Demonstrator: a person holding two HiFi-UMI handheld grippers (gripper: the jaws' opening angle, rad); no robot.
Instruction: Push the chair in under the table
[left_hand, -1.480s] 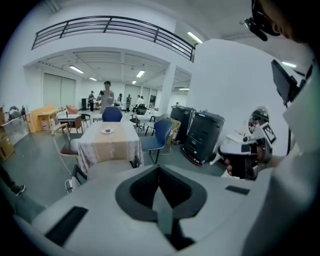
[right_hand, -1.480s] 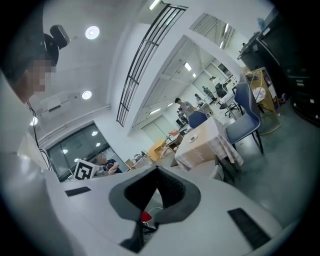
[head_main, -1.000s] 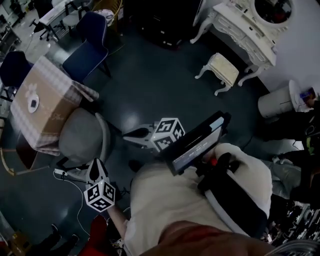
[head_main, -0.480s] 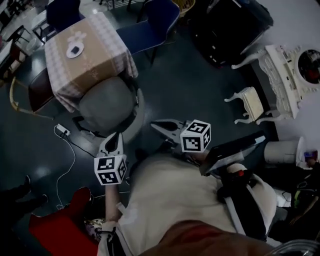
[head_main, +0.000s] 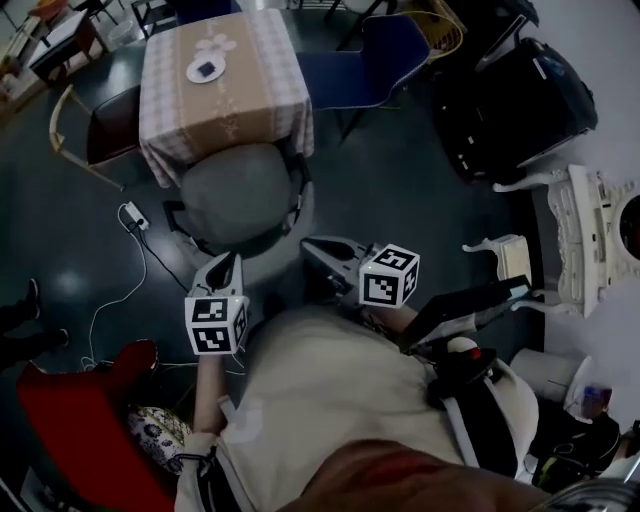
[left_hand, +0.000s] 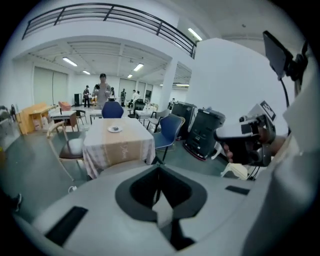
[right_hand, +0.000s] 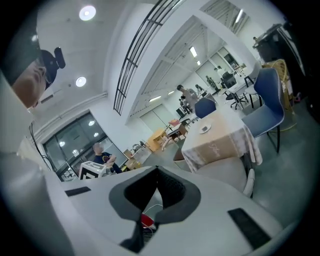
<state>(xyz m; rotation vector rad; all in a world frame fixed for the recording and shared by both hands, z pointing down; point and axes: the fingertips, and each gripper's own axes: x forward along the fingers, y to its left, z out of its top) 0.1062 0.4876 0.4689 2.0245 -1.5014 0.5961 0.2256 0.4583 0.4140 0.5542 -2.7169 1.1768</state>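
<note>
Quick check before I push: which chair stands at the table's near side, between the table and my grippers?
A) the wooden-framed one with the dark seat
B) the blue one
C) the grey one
C: in the head view the grey chair stands at the near edge of the table, between it and the left gripper and right gripper.

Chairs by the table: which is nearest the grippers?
The grey chair, on the table's near side, just ahead of the left gripper and right gripper. The blue chair and the wooden brown-seated chair stand at other sides, farther off.
</note>
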